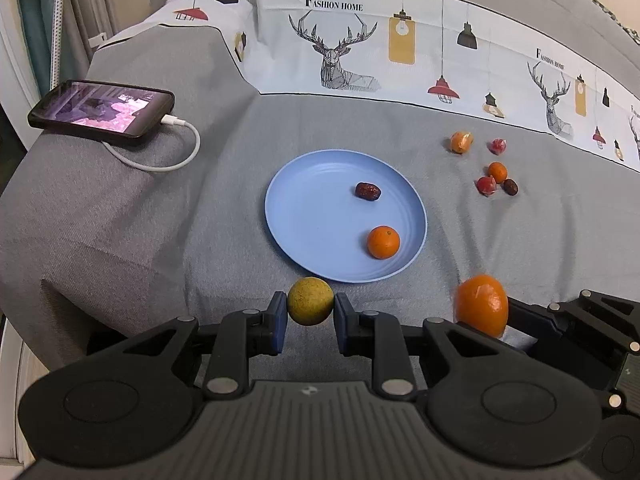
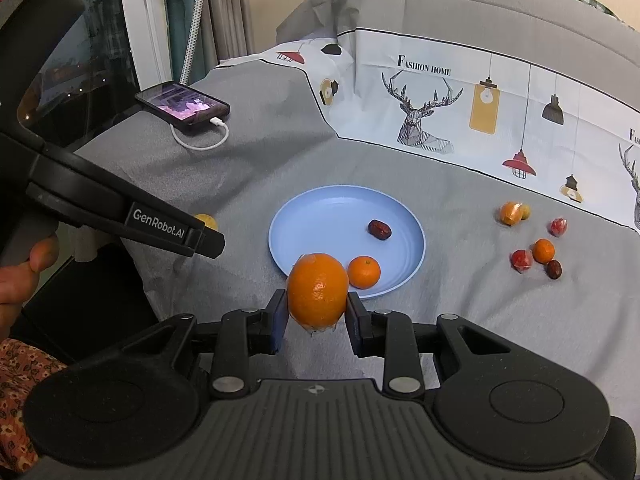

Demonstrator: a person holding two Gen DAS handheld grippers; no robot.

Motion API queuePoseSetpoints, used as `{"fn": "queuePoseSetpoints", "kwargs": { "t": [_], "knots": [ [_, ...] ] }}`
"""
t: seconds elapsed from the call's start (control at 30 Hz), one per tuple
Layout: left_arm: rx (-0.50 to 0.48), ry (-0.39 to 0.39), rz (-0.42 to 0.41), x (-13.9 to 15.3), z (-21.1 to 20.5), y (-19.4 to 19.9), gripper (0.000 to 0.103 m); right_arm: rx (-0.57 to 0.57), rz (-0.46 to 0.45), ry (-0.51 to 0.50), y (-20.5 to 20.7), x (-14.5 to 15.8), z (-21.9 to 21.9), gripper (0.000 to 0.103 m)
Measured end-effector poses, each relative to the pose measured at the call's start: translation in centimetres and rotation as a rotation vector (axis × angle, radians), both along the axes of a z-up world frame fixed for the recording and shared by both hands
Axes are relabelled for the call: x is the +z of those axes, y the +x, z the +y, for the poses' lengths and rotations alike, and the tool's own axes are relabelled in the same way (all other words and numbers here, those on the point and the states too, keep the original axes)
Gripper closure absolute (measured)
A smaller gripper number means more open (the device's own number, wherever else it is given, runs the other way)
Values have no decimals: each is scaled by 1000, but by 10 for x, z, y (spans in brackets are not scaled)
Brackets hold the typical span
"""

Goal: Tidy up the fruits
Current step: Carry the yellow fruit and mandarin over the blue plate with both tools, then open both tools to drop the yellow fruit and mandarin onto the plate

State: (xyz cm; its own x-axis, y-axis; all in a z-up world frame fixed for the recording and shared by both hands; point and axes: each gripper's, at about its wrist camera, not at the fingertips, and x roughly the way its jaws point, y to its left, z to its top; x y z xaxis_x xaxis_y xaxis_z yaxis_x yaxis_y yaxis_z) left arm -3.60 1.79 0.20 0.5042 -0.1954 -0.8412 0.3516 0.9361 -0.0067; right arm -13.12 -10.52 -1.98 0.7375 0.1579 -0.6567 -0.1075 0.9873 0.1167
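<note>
- Carrying two fruits at once: the left gripper (image 1: 310, 307) is clenched on a yellow-green fruit (image 1: 310, 301), pads pressing its two sides, and the right gripper (image 2: 317, 312) is clenched on a large orange (image 2: 318, 290) the same way.
- Both fruits hang just short of the near rim of the blue plate (image 1: 304, 200), which lies straight ahead of each gripper on the grey cloth (image 1: 140, 232).
- Judging from the task, the step in hand is delivery to the plate. To do it well, each gripper should travel forward past the rim, lower until the fruit almost touches the plate floor, then release gently; round fruit dropped from height will likely roll.
- Aim for bare floor: a small mandarin (image 1: 383, 242) sits ahead and to the right of the left gripper, and a dried date (image 1: 368, 191) lies farther ahead. The plate's left half is free.
- Placing one fruit at a time seems wise, since the two grippers are close beside each other.
- Loose fruits (image 1: 496, 176) wait well off to the right of the plate, not yet gathered.
- Only the right wrist view shows the person's hand (image 2: 24, 276) on the left tool's handle, the left gripper's side profile, and just a sliver of the yellow-green fruit.
- Only the left wrist view shows that fruit fully; there the large orange looks blurred, at the right.
- A phone (image 1: 102, 108) on its charging cable lies far ahead to the left.
</note>
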Motion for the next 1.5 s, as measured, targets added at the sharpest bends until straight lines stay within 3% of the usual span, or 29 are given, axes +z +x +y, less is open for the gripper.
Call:
{"fn": "queuePoseSetpoints", "kwargs": {
  "t": [0.7, 1.23, 1.5],
  "knots": [
    [8, 12, -21, -4, -10, 44, 76, -40, 22, -14, 33, -14, -6, 71],
    [-3, 72, 57, -49, -38, 114, 76, -106, 113, 4, 103, -56, -29, 71],
    [-18, 102, 73, -69, -55, 140, 76, -86, 151, 12, 130, -72, -34, 71]
  ]
}}
